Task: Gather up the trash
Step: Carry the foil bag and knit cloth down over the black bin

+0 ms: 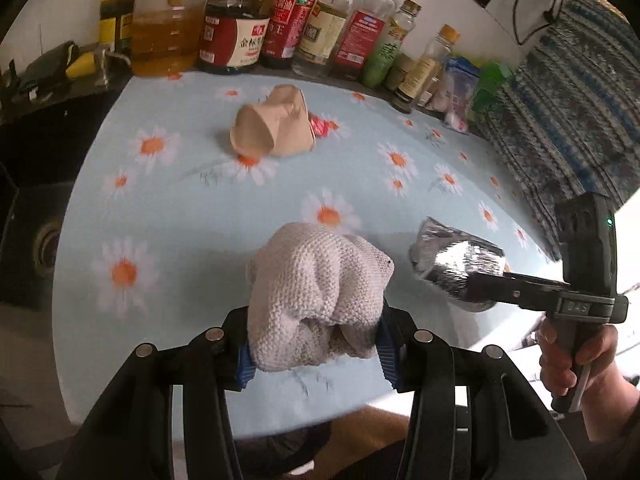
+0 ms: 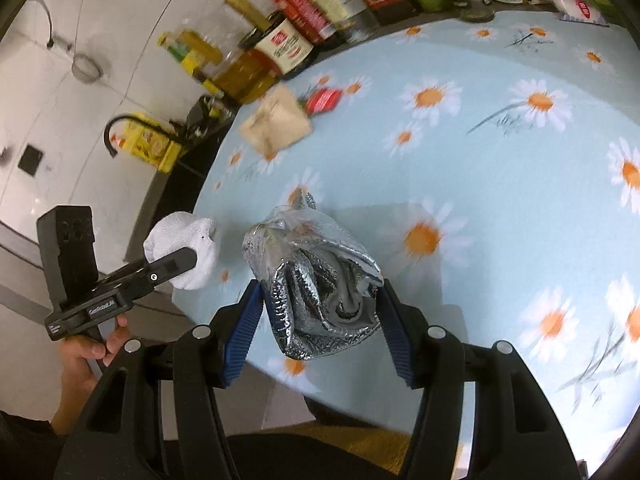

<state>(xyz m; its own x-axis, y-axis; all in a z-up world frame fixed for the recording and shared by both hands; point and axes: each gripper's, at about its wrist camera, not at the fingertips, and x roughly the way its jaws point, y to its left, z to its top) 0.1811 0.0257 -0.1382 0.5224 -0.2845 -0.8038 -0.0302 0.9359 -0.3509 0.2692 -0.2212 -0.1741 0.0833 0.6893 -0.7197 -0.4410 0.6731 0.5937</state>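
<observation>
Between the blue ribbed pads of the left gripper (image 1: 316,344): one crumpled wad of white knitted cloth (image 1: 316,280), clamped at its lower folds and lifted off the table, presumably because soft trash needs a squeeze to stay put while carried.

Between the pads of the right gripper (image 2: 320,320): one crushed silver foil snack bag (image 2: 320,292), pinched across its middle and likewise raised; the jaws stand wider, judged to suit the bulkier, springy packet. Each device is held by a bare hand (image 1: 568,360) on a pistol-style handle, and the two loads ride side by side, near but apart, which suggests both are bound for one bin. No bin is in view.

Remaining on the surface: one crumpled tan paper bag (image 1: 276,128), with a small red wrapper (image 1: 322,126) just beside it, well apart from both grippers; likely the next pickups.

Surface: round table under a pale blue cloth printed with white-and-orange daisies (image 1: 192,200).

Along the far edge: a row of oil, sauce and vinegar bottles (image 1: 240,36).

Room: white tiled wall, patterned blue fabric at right.
</observation>
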